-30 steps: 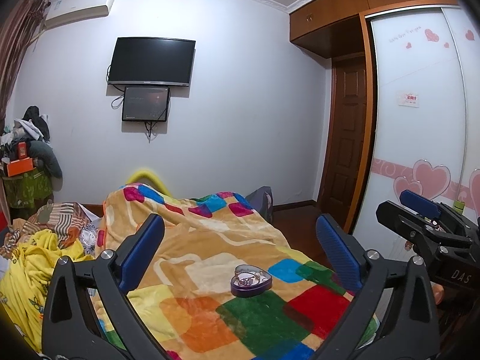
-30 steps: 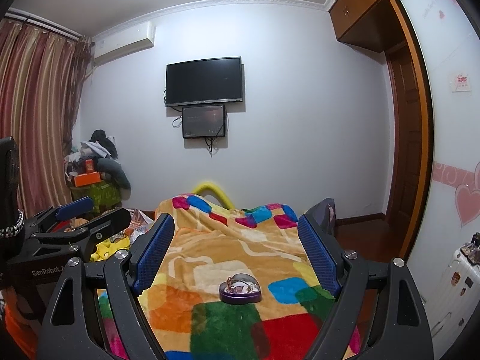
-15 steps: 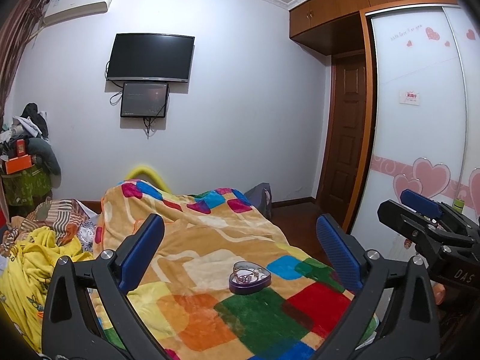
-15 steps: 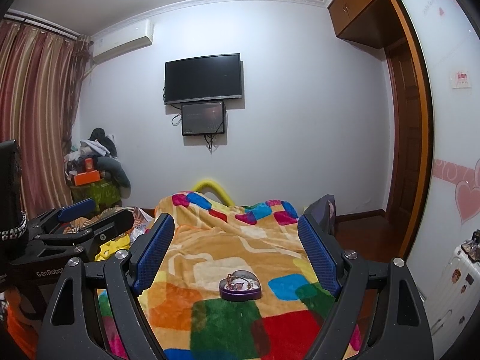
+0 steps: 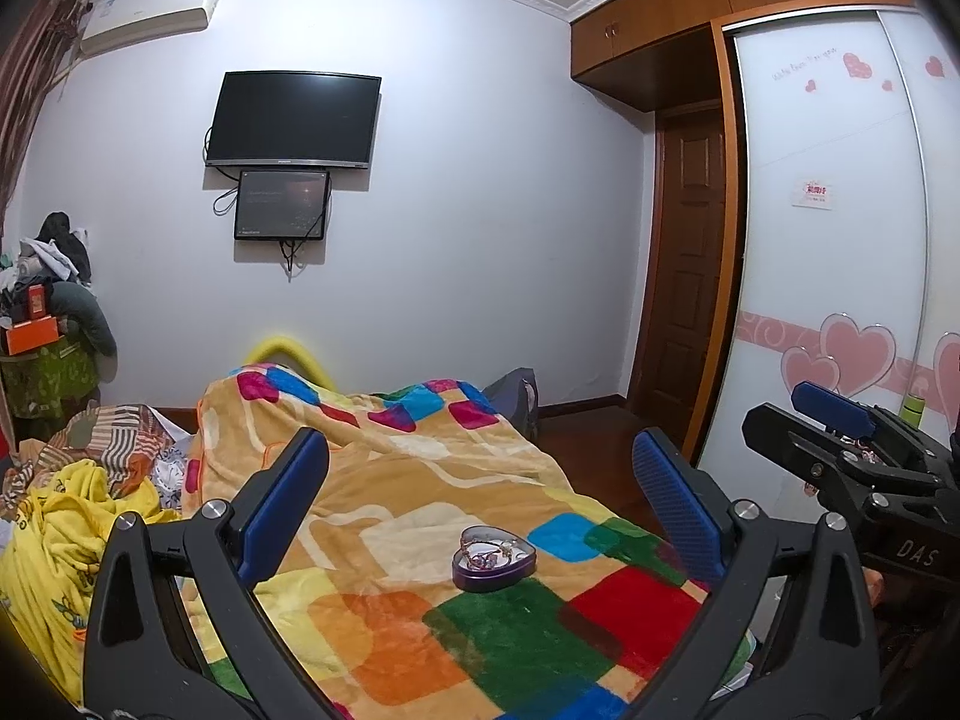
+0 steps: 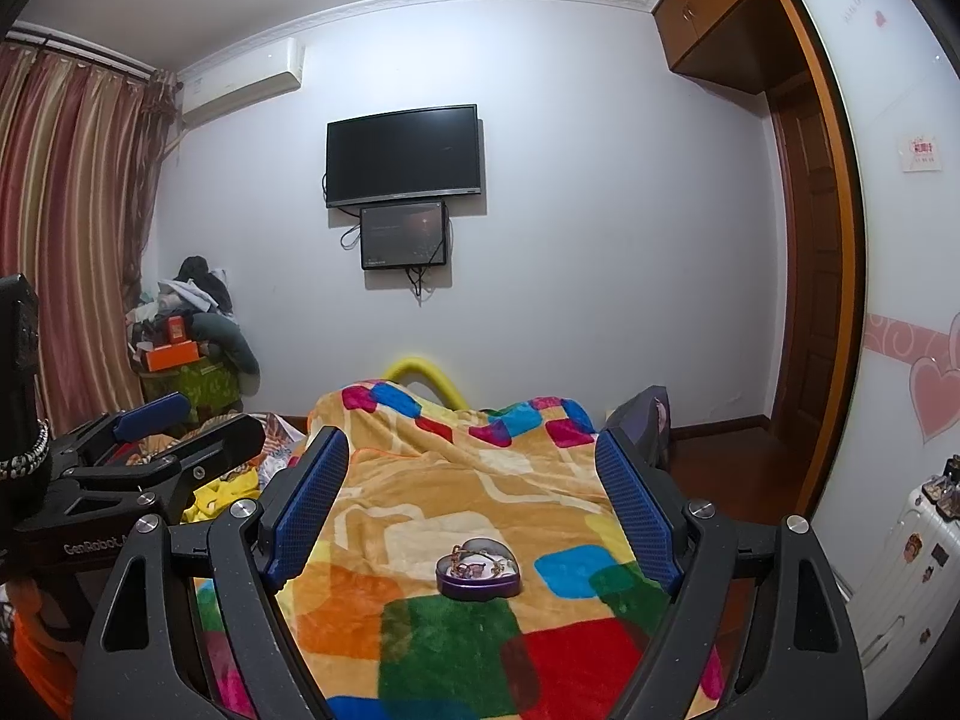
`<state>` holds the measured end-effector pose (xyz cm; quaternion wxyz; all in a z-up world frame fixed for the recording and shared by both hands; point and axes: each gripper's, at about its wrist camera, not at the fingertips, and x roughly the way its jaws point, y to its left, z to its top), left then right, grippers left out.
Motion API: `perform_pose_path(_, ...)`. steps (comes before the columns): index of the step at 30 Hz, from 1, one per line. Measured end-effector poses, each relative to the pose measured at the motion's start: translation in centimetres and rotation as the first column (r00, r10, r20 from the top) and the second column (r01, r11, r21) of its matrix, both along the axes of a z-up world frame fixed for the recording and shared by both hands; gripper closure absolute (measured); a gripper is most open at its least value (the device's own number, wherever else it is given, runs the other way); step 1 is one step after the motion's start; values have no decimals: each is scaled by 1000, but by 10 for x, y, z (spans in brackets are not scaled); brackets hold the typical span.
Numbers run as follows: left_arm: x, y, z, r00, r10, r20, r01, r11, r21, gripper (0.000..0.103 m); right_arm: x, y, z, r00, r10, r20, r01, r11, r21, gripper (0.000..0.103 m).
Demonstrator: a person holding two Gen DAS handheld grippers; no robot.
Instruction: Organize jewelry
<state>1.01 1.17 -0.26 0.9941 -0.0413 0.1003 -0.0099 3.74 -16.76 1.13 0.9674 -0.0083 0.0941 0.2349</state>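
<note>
White walls enclose a bedroom in which a bed is covered by a patchwork blanket [image 5: 420,516] of orange, green, red, blue and yellow squares. On the far wall a dark television [image 6: 403,155] is mounted, with a smaller screen [image 6: 403,235] hung just beneath it and an air conditioner [image 6: 243,83] fixed high near the striped curtains [image 6: 66,228]. A wooden door [image 5: 690,276] and a white wardrobe front [image 5: 840,228] printed with pink hearts are seen along the right side.

A purple heart-shaped box [image 5: 494,558] is set on the blanket, towards the near end of the bed and roughly midway between its side edges. It is open at the top, and a tangle of jewelry [image 6: 477,564] is seen lying inside; the single pieces are too small to be told apart.

The left claw [image 5: 480,504] is held above the near end of the bed with its blue-padded fingers [image 5: 282,504] spread wide, nothing between them; the box is framed in the gap but is not touched. The right claw [image 6: 474,498] is likewise held wide and empty, well short of the box. Each claw is caught at the edge of the other's view. A crumpled yellow cloth [image 5: 60,540] is heaped beside the left edge of the bed.
</note>
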Motion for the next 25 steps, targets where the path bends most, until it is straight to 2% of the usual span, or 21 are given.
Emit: perform_pose_path(25, 8, 0, -5, 1000, -10, -21, 10, 1000, -3, 1, 8, 2, -2, 1000, -1, -24, 1, 1000, 0, 21)
